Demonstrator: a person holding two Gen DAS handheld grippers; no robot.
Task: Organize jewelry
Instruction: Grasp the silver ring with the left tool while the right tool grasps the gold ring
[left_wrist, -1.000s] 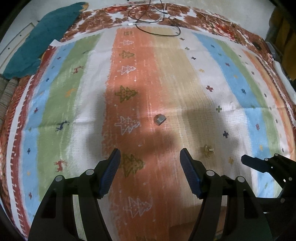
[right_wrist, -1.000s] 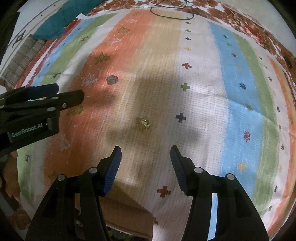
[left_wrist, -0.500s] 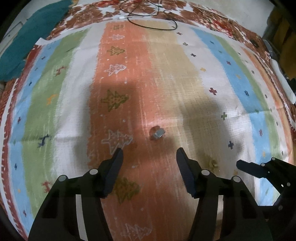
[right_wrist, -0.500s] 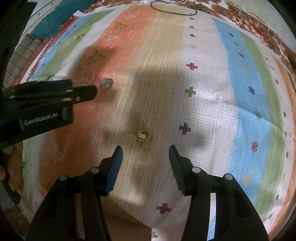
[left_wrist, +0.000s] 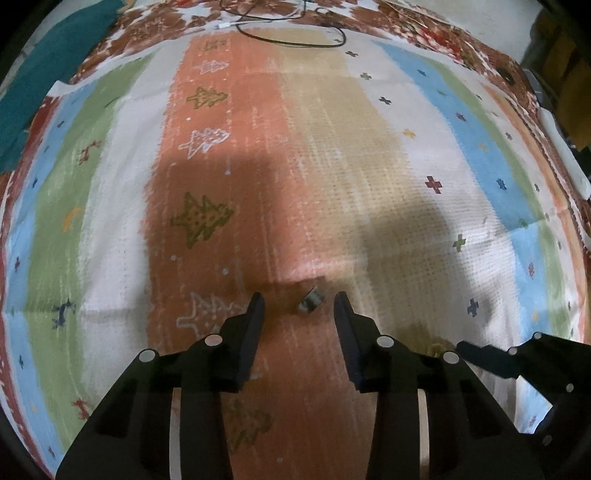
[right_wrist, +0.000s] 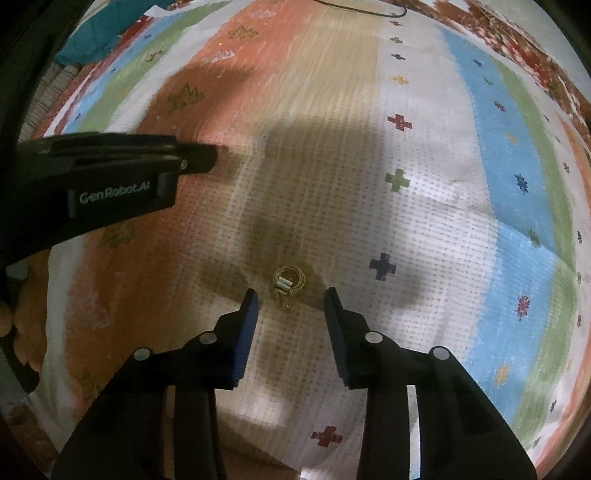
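Note:
A small silver ring lies on the orange stripe of the striped cloth. My left gripper points down over it, jaws closing, the ring between the fingertips and nearer the right one, with no pad touching it. A gold ring with a pale stone rests on the beige stripe. My right gripper hovers just below it in the picture, jaws closing, pads apart from the ring. The left gripper's side shows at the left of the right wrist view; the right gripper's finger shows at the lower right of the left wrist view.
A black cable loops at the far edge of the cloth. A teal cloth lies at the far left. A brown patterned border rims the cloth. A white strip lies along the right edge.
Both grippers have sunk toward the cloth and narrowed their jaws. The silver ring now sits between the left fingertips, and the gold ring lies just ahead of the right fingertips.

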